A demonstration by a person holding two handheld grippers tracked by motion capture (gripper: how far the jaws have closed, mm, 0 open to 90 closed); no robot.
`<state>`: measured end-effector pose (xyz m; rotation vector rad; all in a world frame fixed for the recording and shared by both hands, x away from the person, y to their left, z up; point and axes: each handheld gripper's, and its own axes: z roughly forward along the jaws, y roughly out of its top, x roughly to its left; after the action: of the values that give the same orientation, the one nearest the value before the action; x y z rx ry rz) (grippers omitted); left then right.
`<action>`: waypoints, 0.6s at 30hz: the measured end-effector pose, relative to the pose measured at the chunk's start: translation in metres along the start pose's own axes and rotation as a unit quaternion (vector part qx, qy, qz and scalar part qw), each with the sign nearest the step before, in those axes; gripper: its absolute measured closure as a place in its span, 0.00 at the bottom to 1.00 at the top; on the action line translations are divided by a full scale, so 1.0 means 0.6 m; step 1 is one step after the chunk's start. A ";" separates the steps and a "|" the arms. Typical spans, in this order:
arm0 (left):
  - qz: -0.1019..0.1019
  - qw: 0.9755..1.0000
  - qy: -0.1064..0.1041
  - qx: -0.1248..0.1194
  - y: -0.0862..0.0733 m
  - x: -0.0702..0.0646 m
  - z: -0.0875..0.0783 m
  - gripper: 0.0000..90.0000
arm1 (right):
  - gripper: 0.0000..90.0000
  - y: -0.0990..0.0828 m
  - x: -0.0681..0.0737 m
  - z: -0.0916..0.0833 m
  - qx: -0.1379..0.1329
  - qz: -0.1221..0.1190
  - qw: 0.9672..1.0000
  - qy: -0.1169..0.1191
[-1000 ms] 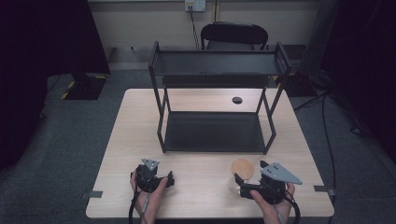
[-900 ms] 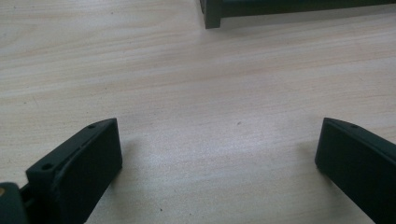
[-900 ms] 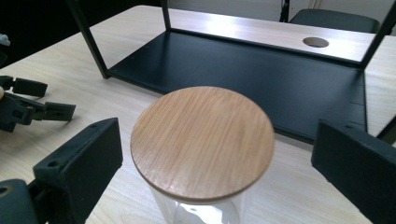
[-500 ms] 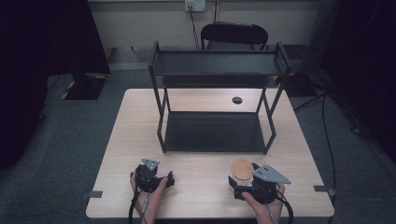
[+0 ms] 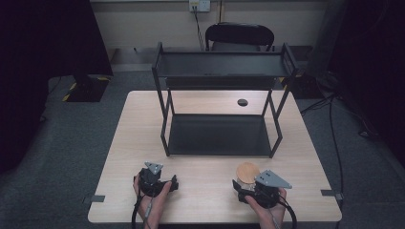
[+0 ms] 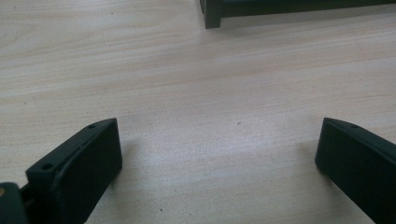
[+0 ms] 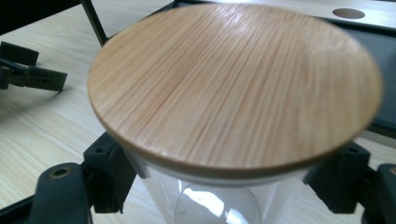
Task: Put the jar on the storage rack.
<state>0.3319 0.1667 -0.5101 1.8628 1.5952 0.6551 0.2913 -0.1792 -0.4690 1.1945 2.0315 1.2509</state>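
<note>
Near the table's front edge, the right gripper [image 5: 244, 185] has its jaws clamped on a glass jar [image 7: 219, 205] with a wooden lid [image 5: 248, 171]. Left gripper [image 5: 168, 183] rests nearby, jaws wide apart, empty. Black shelf rack [image 5: 219, 136] stands bare, so any placing looks undone.

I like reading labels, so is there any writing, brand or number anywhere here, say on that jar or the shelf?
None can be read. The jar's wooden lid shows grain alone, the black shelf and table are bare, and the wall socket is too small to read.
</note>
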 end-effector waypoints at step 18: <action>0.000 1.000 0.000 0.000 0.000 0.000 0.000 0.00 | 0.29 0.004 0.005 0.004 0.013 -0.028 0.999 -0.016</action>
<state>0.3319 0.1667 -0.5100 1.8635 1.5949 0.6551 0.2926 -0.1750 -0.4681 1.1536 2.0494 1.1763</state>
